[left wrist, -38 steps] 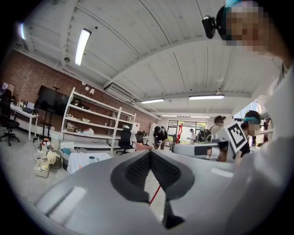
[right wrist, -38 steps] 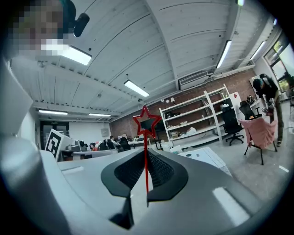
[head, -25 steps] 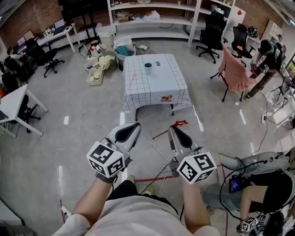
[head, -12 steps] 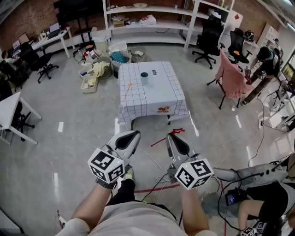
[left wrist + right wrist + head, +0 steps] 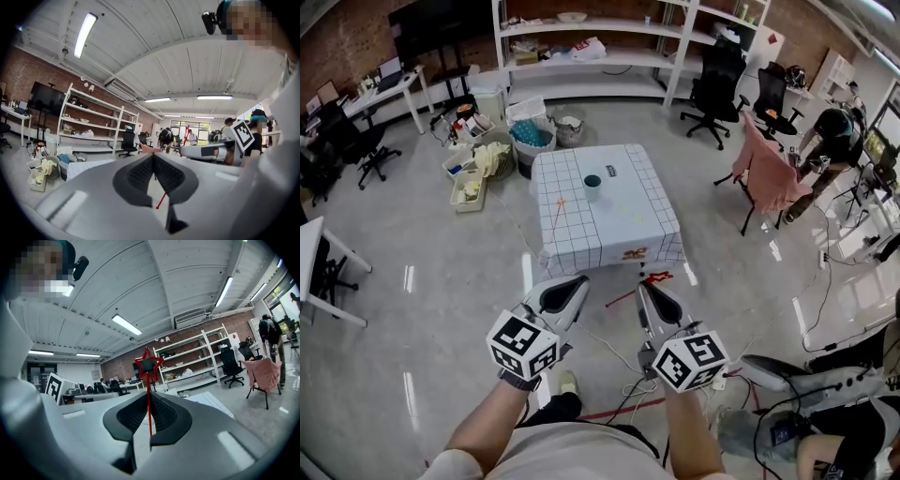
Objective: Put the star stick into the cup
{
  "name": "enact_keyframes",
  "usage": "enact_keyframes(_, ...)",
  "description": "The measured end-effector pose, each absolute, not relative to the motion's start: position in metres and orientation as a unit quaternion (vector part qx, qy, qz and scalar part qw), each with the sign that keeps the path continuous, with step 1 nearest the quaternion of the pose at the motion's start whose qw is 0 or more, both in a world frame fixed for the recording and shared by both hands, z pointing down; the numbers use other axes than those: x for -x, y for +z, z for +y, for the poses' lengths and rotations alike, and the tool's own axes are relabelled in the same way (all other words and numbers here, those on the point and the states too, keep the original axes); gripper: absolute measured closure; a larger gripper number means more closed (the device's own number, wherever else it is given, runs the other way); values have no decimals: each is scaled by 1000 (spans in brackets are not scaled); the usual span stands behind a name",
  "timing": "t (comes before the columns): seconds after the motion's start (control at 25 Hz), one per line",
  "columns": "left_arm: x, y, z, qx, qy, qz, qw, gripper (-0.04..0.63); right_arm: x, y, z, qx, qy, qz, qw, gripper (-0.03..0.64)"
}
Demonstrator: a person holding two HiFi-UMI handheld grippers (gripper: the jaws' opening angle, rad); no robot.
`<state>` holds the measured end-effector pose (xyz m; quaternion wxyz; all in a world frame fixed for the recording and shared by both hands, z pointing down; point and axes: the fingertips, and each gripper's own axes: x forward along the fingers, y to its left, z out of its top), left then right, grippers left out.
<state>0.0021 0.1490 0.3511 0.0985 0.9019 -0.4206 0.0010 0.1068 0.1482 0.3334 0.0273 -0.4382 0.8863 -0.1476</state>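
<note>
Gripping the star stick [image 5: 149, 380] by its shaft, the right hand-held gripper [image 5: 649, 292] sits well short of the cup [image 5: 592, 182] ahead on the tabletop [image 5: 628, 230]; the left hand-held gripper [image 5: 562, 292] is closed and empty.

- The left claw [image 5: 570, 282] is held out on the near side of the worktop [image 5: 619, 214], well short of its near edge, tips aimed towards it.
- In the left gripper view the left claw [image 5: 153, 161] has its jaws pressed together with nothing between them.
- The right claw [image 5: 645, 287] is held just beside the left, level with it and equally short of the worktop.
- Its jaws are clamped on the star stick [image 5: 149, 364], which stands straight out past the tips [image 5: 659, 277].
- Both bare forearms [image 5: 487, 424] reach forward from the body, roughly parallel, marker cubes [image 5: 522, 345] facing up.
</note>
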Motion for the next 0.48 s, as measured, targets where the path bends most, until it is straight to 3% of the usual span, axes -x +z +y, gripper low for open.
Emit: enact_keyframes(0.48,54,365,59,-904,-3,-415,103,590,-55,338,63,460,-138,877,25,588)
